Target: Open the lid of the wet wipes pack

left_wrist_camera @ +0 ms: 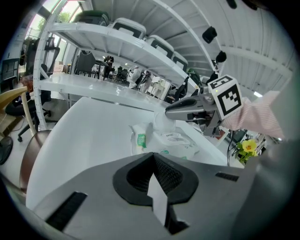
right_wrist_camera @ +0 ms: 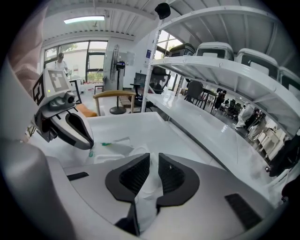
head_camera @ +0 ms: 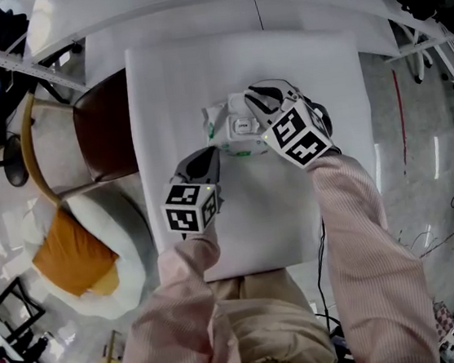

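The wet wipes pack (head_camera: 233,133) lies on the white table (head_camera: 312,67); its green-marked end shows in the left gripper view (left_wrist_camera: 140,139). My right gripper (head_camera: 252,94) reaches over the pack's top. In the right gripper view its jaws (right_wrist_camera: 153,164) stand narrowly apart with the white lid (right_wrist_camera: 151,180) pinched between the pads. The lid (left_wrist_camera: 161,121) looks lifted off the pack under that gripper's fingers (left_wrist_camera: 185,108). My left gripper (head_camera: 210,154) rests at the pack's near left corner, jaws (left_wrist_camera: 152,161) shut with nothing between them.
A brown wooden chair (head_camera: 101,126) stands at the table's left side. An orange cushion (head_camera: 72,253) lies on a white round seat below it. White shelving (left_wrist_camera: 117,42) runs behind the table. A yellow flower (left_wrist_camera: 248,146) stands off to the right.
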Demonstrator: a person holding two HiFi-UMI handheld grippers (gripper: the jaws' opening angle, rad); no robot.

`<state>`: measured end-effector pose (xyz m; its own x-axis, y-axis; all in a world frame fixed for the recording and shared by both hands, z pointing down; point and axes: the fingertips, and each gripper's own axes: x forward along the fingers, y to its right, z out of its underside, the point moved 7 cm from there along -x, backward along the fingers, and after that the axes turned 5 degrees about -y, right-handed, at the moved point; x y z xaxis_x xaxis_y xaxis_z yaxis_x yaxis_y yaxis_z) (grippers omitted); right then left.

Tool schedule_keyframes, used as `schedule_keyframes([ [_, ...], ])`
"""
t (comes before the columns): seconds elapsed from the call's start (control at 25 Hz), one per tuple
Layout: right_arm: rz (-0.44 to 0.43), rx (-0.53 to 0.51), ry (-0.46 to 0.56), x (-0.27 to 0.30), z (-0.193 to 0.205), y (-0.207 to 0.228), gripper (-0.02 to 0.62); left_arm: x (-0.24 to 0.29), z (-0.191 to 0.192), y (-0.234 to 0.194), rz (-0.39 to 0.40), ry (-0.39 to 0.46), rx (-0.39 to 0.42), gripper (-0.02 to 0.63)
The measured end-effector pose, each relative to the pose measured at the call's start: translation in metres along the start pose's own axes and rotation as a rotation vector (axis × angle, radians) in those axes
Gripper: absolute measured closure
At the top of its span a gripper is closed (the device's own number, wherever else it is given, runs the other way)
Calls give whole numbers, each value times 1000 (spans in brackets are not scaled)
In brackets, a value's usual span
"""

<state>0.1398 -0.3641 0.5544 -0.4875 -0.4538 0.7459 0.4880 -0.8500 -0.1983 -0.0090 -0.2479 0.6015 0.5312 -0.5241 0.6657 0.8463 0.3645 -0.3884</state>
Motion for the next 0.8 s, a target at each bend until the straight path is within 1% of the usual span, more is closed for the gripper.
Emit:
schedule_keyframes([
  [0.04, -3, 10, 15, -3, 0, -2, 547, -2, 0, 2, 3, 3, 7, 611],
  [0.12, -12, 34, 45, -9, -1, -6, 500, -7, -3, 6, 11, 23, 9, 611],
  [0.28, 0, 100, 105, -26, -7, -13, 501, -21, -10, 15, 16, 65, 21, 611],
  [0.32, 13, 123, 123, -31, -9, -13, 505, -25, -11, 16, 15, 74, 24, 611],
  [0.44, 61, 167, 162, -47, -15, -15, 570, -40, -18, 22, 11, 113, 33, 611],
  [0.48, 70, 186, 176, -52, -17, -17, 581, -46, -20, 25, 9, 130, 36, 611],
  [0.6, 81, 262, 226, -69, -22, -27, 584, -66, -26, 33, 7, 180, 47, 611],
  [0.8, 107, 339, 313, -99, -29, -43, 590, -100, -36, 46, 6, 249, 86, 611],
])
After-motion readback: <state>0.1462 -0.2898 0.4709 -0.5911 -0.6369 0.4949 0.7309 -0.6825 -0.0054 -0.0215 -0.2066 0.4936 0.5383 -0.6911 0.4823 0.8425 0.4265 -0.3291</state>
